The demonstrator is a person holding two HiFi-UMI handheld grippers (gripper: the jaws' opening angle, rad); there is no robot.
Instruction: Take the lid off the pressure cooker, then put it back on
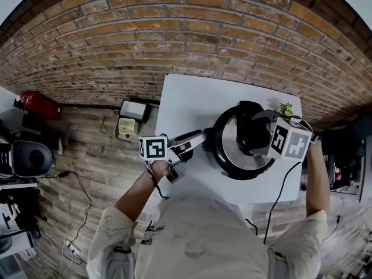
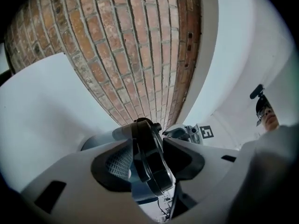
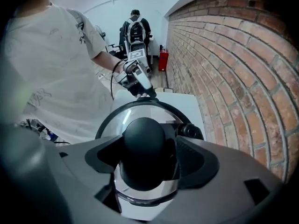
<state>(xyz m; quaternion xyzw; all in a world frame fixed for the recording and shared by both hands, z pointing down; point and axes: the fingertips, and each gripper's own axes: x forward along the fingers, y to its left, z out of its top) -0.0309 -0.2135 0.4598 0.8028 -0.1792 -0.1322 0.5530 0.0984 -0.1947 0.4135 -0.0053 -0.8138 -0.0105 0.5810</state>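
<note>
Where domed black knob [image 3: 144, 146] sits, glossy steel lid [image 3: 119, 122]

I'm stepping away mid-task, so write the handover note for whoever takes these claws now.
Left claw: shut on the black side handle of the black round pressure cooker.
Right claw: open, astride the round black knob of the shiny steel lid.
Cooker stands on the white table, lid on it.
Done: both claws placed; whether the lid was off already is unclear.
Left: likely grip knob, lift lid, refit it.
</note>
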